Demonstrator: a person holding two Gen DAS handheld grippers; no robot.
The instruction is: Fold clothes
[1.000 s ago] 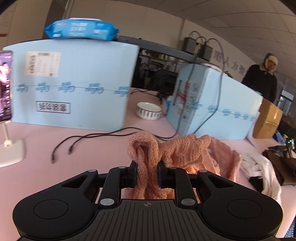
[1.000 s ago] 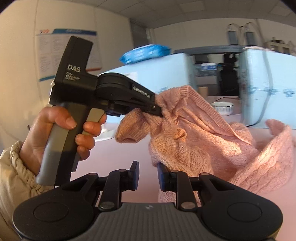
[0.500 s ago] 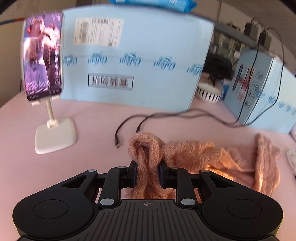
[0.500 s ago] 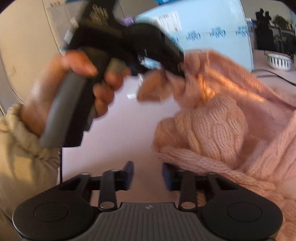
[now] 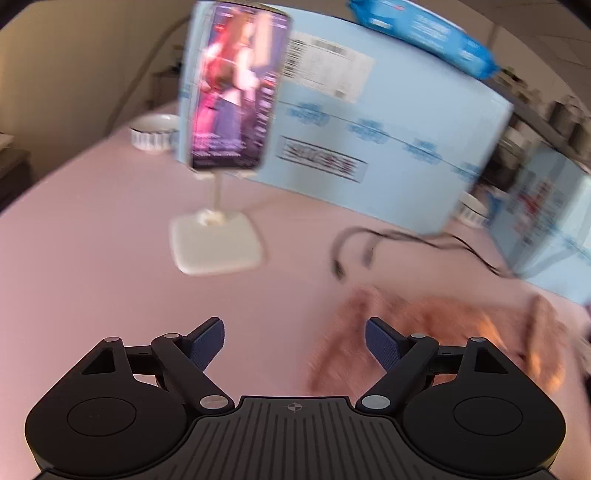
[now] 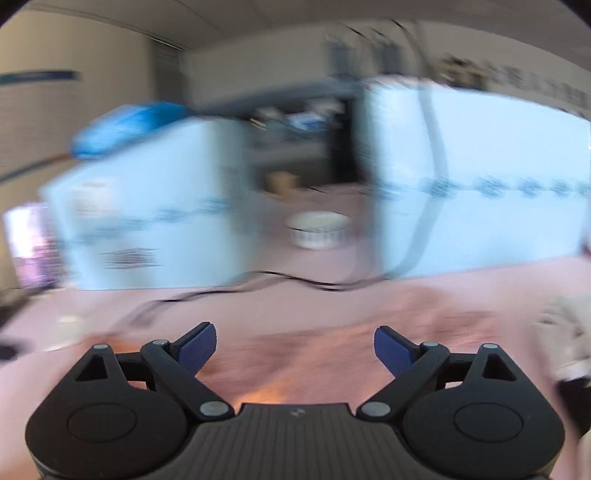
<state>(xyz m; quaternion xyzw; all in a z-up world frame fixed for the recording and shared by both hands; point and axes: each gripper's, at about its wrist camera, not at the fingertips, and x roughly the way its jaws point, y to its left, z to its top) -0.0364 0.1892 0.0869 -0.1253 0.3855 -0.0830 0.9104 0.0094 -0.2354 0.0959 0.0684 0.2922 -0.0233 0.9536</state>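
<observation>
We see a pale pink desk point(image 5: 92, 258) filling the lower half of both views, with a beige wall at upper left and shelving behind; both pictures are smeared by motion.

In the left wrist view, from the left: one white bowl point(image 5: 153, 133) at the left edge, one phone point(image 5: 234, 92) upright on a white stand point(image 5: 216, 247) near the centre, and one big light-blue box point(image 5: 388, 147) behind it with a blue pack point(image 5: 424, 33) on top. A black cable point(image 5: 388, 240) trails over the desk to the right, a second bowl point(image 5: 472, 212) shows past the box's corner, and a second blue box point(image 5: 546, 229) stands at the right edge. The sweater point(image 5: 461, 339), a peach-pink knit, lies crumpled on the desk at lower right. The left tool point(image 5: 294, 345) is opening, pads wide apart, with only the sweater's blurred edge showing just inside the right pad, not pinched.

In the right wrist view we count two blue boxes point(image 6: 147, 221), one bowl point(image 6: 317, 229) between them, and the cable point(image 6: 295, 280). The sweater point(image 6: 314, 350) spreads flat along the bottom, beneath the right tool point(image 6: 294, 349), which is opening too, gripping nothing. A whitish garment point(image 6: 565, 332) sits at the right edge.
</observation>
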